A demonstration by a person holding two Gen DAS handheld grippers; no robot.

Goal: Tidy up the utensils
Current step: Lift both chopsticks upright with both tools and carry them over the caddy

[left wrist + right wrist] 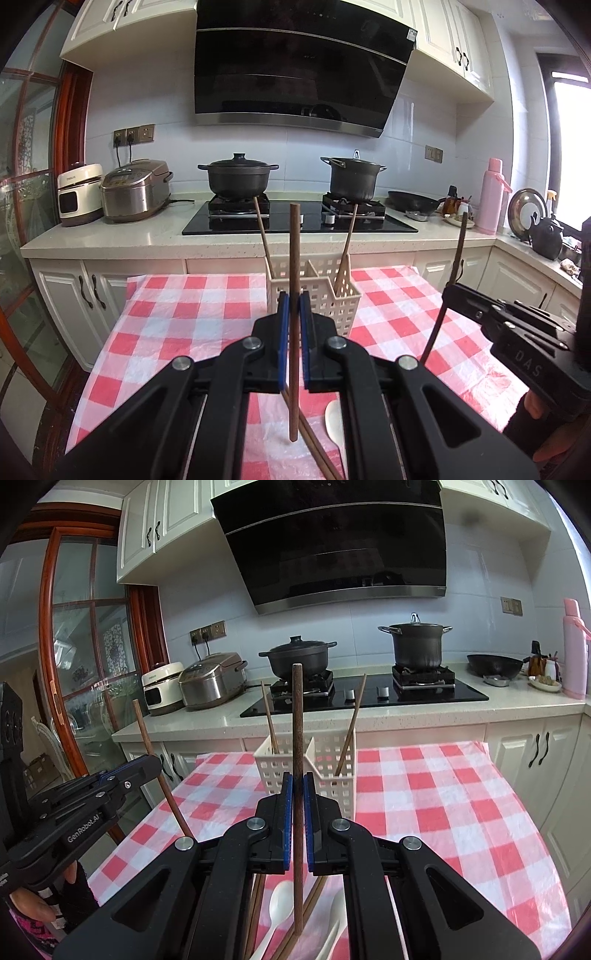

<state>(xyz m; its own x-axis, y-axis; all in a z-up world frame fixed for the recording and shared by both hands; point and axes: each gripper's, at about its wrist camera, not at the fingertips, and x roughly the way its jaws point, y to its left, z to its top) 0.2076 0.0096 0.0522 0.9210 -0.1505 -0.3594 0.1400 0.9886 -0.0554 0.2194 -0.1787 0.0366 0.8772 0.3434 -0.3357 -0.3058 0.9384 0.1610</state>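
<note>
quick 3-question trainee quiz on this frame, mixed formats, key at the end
1. True or false: the left gripper and the right gripper each have their jaws shut on a wooden chopstick held upright.
2. Multiple choice: how many chopsticks already stand in the white slotted utensil basket? A) none B) two C) five
3. Fill in: the white spoons lie on the red-and-white ______ tablecloth.

Key: 1 true; 2 B, one in the left compartment and one in the right; 3 checked.
</note>
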